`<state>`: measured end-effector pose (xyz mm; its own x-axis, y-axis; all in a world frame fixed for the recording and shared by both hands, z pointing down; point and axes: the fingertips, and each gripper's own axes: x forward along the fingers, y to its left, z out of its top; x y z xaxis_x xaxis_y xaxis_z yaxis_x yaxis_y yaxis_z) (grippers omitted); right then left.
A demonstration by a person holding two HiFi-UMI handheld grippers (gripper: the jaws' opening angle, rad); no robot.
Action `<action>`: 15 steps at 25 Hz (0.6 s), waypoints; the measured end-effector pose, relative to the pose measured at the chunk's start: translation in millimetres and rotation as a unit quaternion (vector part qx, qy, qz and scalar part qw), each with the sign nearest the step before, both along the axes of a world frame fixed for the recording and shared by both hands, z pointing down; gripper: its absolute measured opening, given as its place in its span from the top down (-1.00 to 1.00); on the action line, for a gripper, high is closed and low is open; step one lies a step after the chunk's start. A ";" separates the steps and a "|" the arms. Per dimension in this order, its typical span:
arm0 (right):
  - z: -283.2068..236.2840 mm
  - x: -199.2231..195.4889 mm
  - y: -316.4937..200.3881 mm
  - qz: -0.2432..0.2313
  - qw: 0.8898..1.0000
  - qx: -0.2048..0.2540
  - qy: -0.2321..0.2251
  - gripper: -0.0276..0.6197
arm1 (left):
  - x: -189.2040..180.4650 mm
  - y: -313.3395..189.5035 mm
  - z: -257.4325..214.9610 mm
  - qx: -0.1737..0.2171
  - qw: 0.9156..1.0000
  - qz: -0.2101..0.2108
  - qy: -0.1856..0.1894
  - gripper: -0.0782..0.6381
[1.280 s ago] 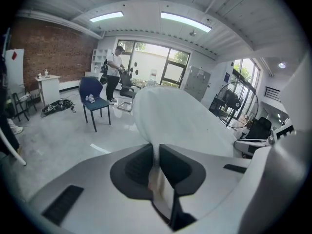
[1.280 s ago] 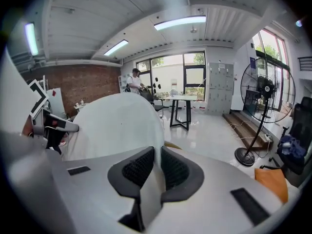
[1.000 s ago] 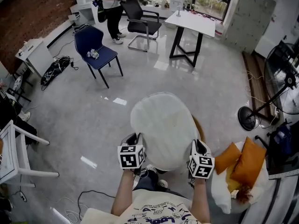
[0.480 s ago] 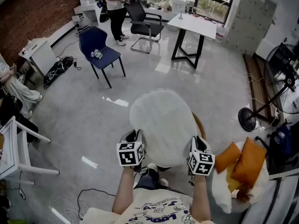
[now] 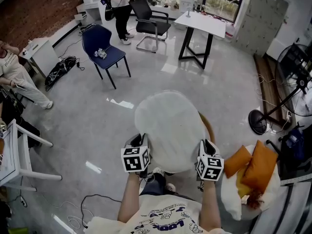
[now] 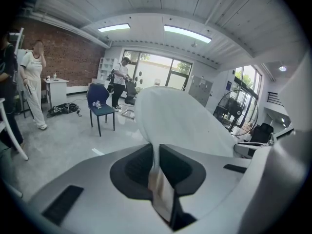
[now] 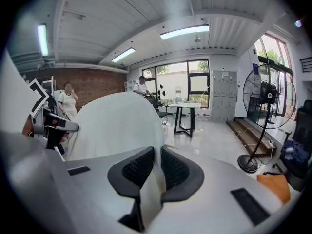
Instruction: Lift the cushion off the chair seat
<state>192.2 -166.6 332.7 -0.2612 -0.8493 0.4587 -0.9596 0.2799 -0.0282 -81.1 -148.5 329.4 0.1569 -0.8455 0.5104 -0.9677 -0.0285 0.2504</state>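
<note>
A large white oval cushion (image 5: 170, 128) hangs in front of me, gripped at its near edge on both sides. My left gripper (image 5: 141, 143) is shut on the cushion's left edge, and my right gripper (image 5: 204, 146) is shut on its right edge. A brown rim of the chair (image 5: 208, 129) peeks out under the cushion's right side; the seat itself is hidden. In the left gripper view the cushion (image 6: 185, 118) rises from the pinched jaws of the left gripper (image 6: 157, 162). In the right gripper view the cushion (image 7: 117, 126) spreads leftward from the closed right gripper (image 7: 157, 167).
A blue chair (image 5: 105, 52), a black office chair (image 5: 151, 21) and a white table (image 5: 202, 23) stand farther off. A floor fan (image 5: 287, 96) and orange pillows (image 5: 253, 167) are at the right. One person (image 5: 17, 77) is at the left, another (image 5: 117, 9) at the back. Cables (image 5: 97, 204) lie by my feet.
Both grippers have carried the cushion a little farther from me. A person has walked into view at the left edge.
</note>
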 end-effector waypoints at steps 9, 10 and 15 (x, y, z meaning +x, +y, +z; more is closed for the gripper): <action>2.4 7.9 -6.5 -0.001 1.000 0.001 0.002 0.72 | 7.7 -5.4 3.1 -0.002 1.000 0.000 -0.002 0.63; 2.3 7.5 -7.7 -0.001 1.000 0.001 0.002 0.72 | 7.4 -6.5 2.9 -0.002 1.000 0.000 -0.003 0.63; 0.2 10.2 -7.0 0.000 1.000 0.000 0.004 0.72 | 10.0 -6.5 1.6 -0.004 1.000 0.001 -0.004 0.63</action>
<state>202.4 -173.6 332.9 -0.2572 -0.8498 0.4601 -0.9600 0.2793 -0.0208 -71.2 -155.0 331.0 0.1540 -0.8411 0.5186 -0.9698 -0.0282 0.2423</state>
